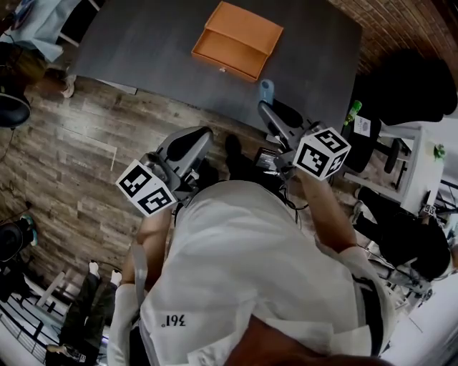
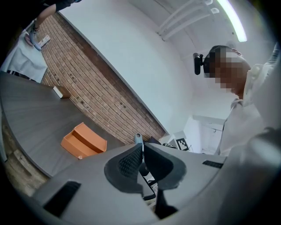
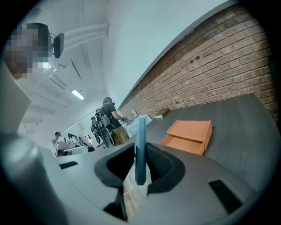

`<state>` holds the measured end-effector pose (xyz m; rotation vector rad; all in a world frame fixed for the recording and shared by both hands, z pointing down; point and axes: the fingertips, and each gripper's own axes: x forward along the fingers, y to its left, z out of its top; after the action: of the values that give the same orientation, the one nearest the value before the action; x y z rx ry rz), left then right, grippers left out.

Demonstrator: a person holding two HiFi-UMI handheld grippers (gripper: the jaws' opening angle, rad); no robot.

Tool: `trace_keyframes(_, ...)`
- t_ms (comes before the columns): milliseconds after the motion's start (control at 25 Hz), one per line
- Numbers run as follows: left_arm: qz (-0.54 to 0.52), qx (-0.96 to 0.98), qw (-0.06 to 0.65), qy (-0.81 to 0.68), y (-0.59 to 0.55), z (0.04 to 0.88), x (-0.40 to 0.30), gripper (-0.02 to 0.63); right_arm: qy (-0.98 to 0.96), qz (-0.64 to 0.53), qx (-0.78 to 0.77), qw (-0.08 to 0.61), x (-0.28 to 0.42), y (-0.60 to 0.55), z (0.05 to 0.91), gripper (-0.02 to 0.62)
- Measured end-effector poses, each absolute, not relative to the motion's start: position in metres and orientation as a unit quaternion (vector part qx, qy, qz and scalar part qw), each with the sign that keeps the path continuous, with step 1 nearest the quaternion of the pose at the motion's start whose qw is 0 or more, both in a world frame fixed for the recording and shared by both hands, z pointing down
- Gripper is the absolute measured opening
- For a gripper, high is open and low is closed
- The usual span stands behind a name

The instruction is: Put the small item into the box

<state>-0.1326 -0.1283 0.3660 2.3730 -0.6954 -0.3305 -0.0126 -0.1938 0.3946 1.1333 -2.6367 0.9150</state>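
Box [image 1: 237, 39], orange, lies on the dark grey table [image 1: 143, 43] beside a brick wall [image 1: 401, 21]. We see the right gripper [image 3: 140, 151] clamping a blue tube [image 3: 141, 129]; left gripper [image 2: 142, 147] closed, empty.

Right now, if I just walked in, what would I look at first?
Probably the bright orange box, lying out on the dark grey table. Next, the slim blue item sticking up from the right gripper, whose jaws pinch it by the table's near edge.
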Motion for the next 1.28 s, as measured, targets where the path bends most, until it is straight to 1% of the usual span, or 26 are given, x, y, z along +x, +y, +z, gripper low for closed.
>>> trace_keyframes(400, -0.131, 0.895, 0.312, -0.291, -0.148, 0.364, -0.119, 0.021, -0.886, 0.299, 0.346, 0.076, -0.006, -0.223, 0.393, 0.094)
trace_keyframes(640, -0.118, 0.9, 0.289, -0.302, -0.171, 0.361, -0.118, 0.021, -0.894, 0.273, 0.338, 0.107, 0.0, -0.249, 0.396, 0.094)
trace_keyframes(880, -0.087, 0.902, 0.27, -0.326, -0.199, 0.377, -0.121, 0.021, -0.896, 0.252, 0.324, 0.167, -0.003, -0.282, 0.419, 0.094)
trace_keyframes(1280, -0.03, 0.899, 0.269, -0.343, -0.24, 0.426, -0.111, 0.021, -0.885, 0.221, 0.291, 0.289, -0.012, -0.319, 0.493, 0.094)
